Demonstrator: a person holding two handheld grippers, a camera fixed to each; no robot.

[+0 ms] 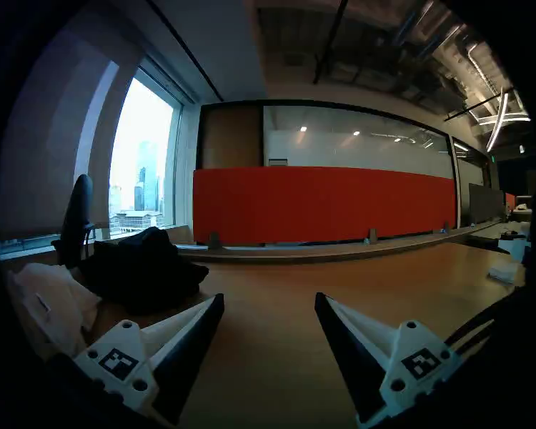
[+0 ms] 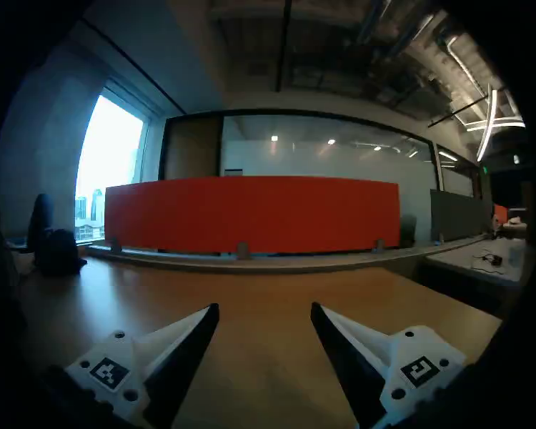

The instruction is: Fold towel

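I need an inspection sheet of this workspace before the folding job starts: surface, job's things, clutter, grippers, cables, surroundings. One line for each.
Surface: wooden desk, smooth, lying under both grippers.
Job's things: pale cloth, perhaps the towel, crumpled at the left, untouched.
Clutter: black cloth heap right beside the pale cloth.
Grippers: left gripper and right gripper both open, holding nothing.
Cables: black cables close beside the left gripper.
Surroundings: red panel along the desk's far edge, window, chair.
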